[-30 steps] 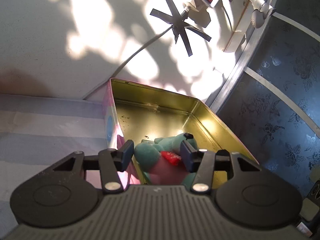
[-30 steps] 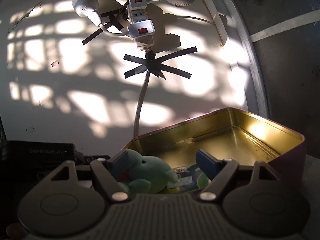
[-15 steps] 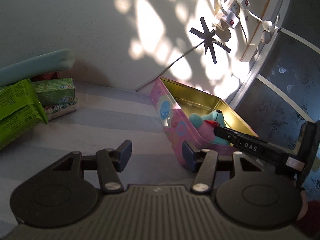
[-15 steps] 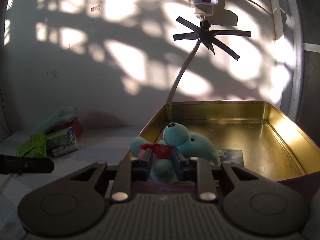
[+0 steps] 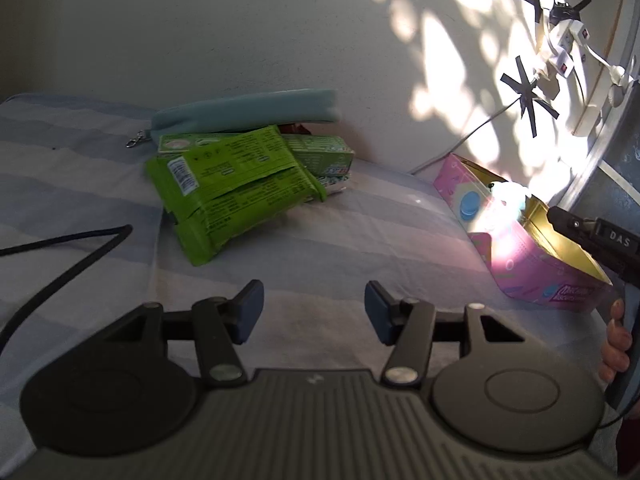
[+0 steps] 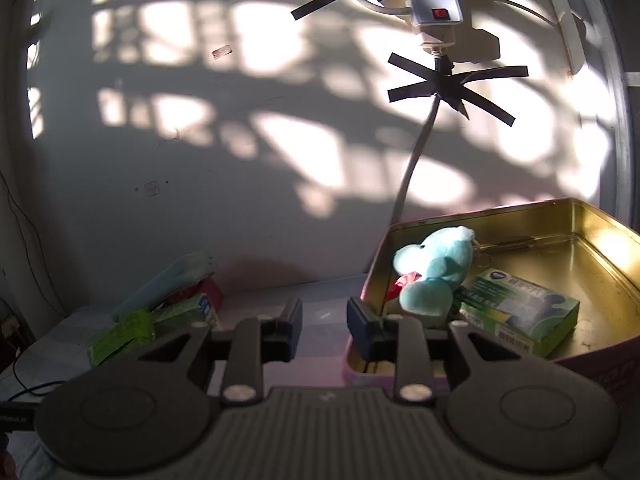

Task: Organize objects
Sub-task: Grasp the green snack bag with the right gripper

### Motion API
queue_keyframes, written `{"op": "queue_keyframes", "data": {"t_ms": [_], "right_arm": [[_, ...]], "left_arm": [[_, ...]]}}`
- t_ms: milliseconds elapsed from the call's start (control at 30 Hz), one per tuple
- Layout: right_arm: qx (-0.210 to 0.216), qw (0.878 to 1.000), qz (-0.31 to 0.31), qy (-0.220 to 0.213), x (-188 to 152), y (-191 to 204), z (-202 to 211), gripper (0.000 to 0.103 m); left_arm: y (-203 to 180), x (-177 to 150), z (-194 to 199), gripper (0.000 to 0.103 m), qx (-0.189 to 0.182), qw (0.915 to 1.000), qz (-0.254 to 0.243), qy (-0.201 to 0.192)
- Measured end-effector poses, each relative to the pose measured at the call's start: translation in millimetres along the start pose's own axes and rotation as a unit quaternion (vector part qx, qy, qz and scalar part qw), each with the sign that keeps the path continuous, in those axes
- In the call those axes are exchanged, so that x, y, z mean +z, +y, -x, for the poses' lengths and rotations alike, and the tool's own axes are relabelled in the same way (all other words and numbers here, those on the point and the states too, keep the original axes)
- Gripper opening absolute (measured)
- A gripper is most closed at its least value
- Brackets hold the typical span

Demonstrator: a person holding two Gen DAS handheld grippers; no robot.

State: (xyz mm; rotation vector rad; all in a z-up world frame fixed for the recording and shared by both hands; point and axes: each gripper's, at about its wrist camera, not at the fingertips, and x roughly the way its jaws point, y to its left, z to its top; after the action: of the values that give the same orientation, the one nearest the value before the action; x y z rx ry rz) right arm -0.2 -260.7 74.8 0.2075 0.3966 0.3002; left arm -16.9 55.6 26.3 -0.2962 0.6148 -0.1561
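A pink tin box (image 5: 536,268) with a gold inside (image 6: 560,248) stands at the right on the striped cloth. A teal plush toy (image 6: 436,268) and a green carton (image 6: 516,308) lie in it. My left gripper (image 5: 314,310) is open and empty over the cloth, in front of a pile of green packets (image 5: 236,184) under a light blue pouch (image 5: 248,108). My right gripper (image 6: 324,320) is empty, its jaws a small gap apart, just left of the tin's near corner. The pile also shows in the right wrist view (image 6: 160,312).
A white wall rises behind everything, with a power strip (image 6: 434,4) and its cord (image 6: 412,168) taped to it. A black cable (image 5: 60,256) lies on the cloth at the left. A dark patterned panel (image 5: 624,160) stands at the right beyond the tin.
My left gripper pulled back from the tin and swung left toward the green pile. My right gripper let go of the plush toy, which now lies in the tin, and drew back left.
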Motion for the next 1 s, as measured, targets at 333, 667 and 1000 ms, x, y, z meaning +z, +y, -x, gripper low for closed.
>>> {"op": "queue_keyframes", "data": {"t_ms": [333,667,1000], "right_arm": [[0.174,0.974,-0.038,0.138,-20.8,94.2,-107.5,0.031],[0.183,0.960,-0.069,0.198,-17.9,119.8,-199.4,0.042],[0.206,0.951,-0.049,0.226,-34.8,115.3,-134.0,0.022]], "left_arm": [[77.8,32.0,-6.3,0.058,-0.006,0.9919,0.127,0.002],[85.1,47.6,-44.6,0.065,-0.001,0.9889,0.149,0.008],[54.3,29.4,-30.0,0.056,-0.053,0.9905,0.121,0.039]]}}
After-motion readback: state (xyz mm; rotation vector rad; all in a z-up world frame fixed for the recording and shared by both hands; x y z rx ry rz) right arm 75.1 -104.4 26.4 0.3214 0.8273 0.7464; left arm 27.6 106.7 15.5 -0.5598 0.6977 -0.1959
